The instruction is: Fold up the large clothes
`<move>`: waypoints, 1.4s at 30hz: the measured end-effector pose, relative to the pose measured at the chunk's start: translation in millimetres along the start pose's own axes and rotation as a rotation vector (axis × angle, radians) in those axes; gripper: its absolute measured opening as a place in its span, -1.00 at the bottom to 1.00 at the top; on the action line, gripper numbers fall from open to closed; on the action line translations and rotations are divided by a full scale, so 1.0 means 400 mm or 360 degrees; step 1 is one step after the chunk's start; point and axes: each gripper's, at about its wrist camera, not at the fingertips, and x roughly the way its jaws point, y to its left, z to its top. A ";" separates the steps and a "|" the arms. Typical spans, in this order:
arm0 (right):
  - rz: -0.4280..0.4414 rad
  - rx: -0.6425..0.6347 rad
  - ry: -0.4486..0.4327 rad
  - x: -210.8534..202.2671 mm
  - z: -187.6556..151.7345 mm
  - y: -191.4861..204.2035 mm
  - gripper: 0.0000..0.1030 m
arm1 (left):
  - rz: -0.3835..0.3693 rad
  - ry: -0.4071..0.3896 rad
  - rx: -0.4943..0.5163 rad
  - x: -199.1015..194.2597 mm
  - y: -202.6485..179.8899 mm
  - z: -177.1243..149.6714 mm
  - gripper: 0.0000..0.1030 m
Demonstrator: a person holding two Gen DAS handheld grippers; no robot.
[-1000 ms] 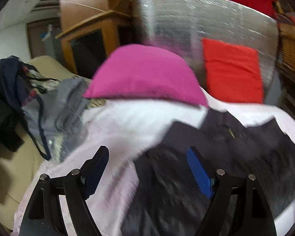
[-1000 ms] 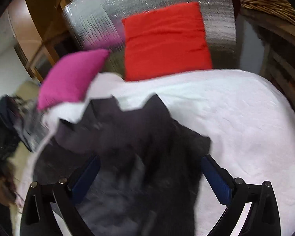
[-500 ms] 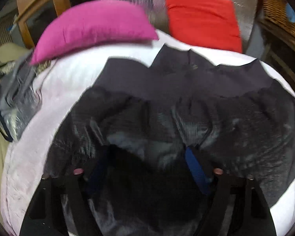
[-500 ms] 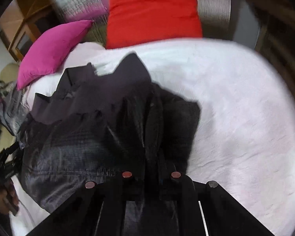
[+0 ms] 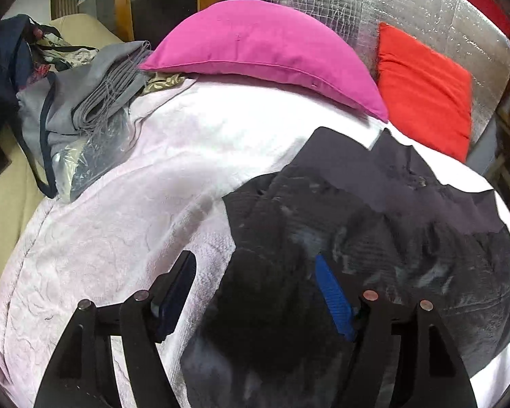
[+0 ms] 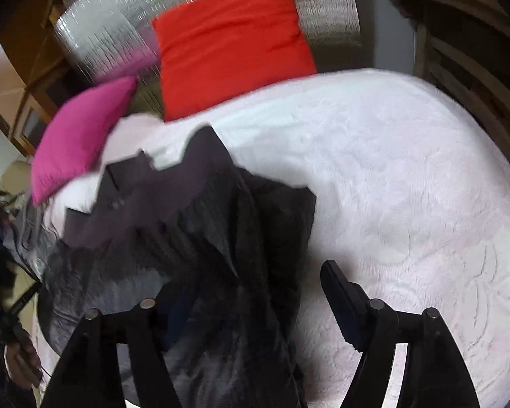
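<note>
A large black garment (image 5: 374,238) lies crumpled on the pale pink bedspread (image 5: 136,221); it also shows in the right wrist view (image 6: 221,238), its matte lining spread toward the pillows. My left gripper (image 5: 255,278) is open and straddles the garment's left edge, one finger over the bedspread, one over the cloth. My right gripper (image 6: 251,292) is open and straddles the garment's right edge, with its left finger mostly hidden behind the fabric.
A magenta pillow (image 5: 265,51) and a red cushion (image 5: 425,85) lean against a silver foil board (image 5: 340,0) at the head of the bed. A pile of grey and dark clothes (image 5: 78,102) lies at the left edge. Wicker furniture stands at the right.
Both grippers have opened and let go of the black garment, which dropped onto the bed. Both have drawn apart toward its left and right edges.
</note>
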 end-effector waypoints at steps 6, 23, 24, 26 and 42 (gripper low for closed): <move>-0.0030 -0.0160 0.0033 0.043 0.042 0.067 0.46 | -0.0277 -0.0070 0.0334 -0.061 -0.206 -0.025 0.43; -0.0205 -0.0067 -0.0080 0.020 0.036 0.060 0.33 | -0.0091 0.0021 0.0323 0.036 -0.264 -0.027 0.62; -0.0089 -0.0043 -0.0118 -0.024 0.020 0.066 0.33 | -0.0091 -0.0016 0.0304 0.019 -0.239 -0.028 0.62; 0.0185 -0.0011 -0.0108 -0.075 -0.015 0.102 0.38 | -0.0118 -0.0064 0.0236 -0.029 -0.184 -0.035 0.62; 0.0647 0.0454 0.0287 0.185 -0.133 0.184 0.11 | -0.0106 0.0097 0.0254 0.061 -0.199 -0.122 0.66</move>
